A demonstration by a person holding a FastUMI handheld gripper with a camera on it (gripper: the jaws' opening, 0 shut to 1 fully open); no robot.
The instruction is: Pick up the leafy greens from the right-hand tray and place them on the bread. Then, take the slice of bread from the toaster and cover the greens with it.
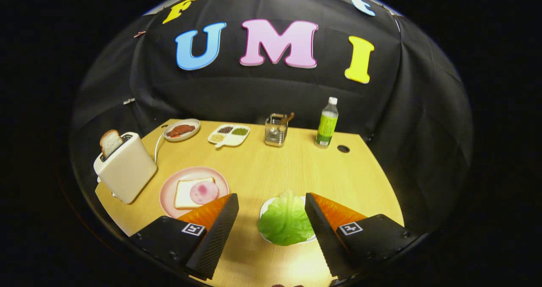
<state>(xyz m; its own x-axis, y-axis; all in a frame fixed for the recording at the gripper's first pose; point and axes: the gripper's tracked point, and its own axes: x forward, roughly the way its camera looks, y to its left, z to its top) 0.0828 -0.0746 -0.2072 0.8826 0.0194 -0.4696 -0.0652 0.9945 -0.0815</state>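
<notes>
Your crinkled green lettuce leaf (284,221) lies on its small white tray (263,206) between the fingers, nearer the right one and touching neither; the hand-held gripper (271,204) stands wide and holds nothing. Off beyond the left finger sits the pink plate (169,185) with the white bread slice (186,192) and round pink meat; further left, the cream toaster (125,168) on the wooden surface (262,168) holds the second slice (110,142); judge the carry as leftward.

Crinkled leafy greens (284,222) lie on a white tray (266,205). Bread (186,194) (topped with a pink slice) lies flat on a pink plate (169,185). A browned slice of bread (110,142) stands upright in the cream toaster (126,168).
</notes>
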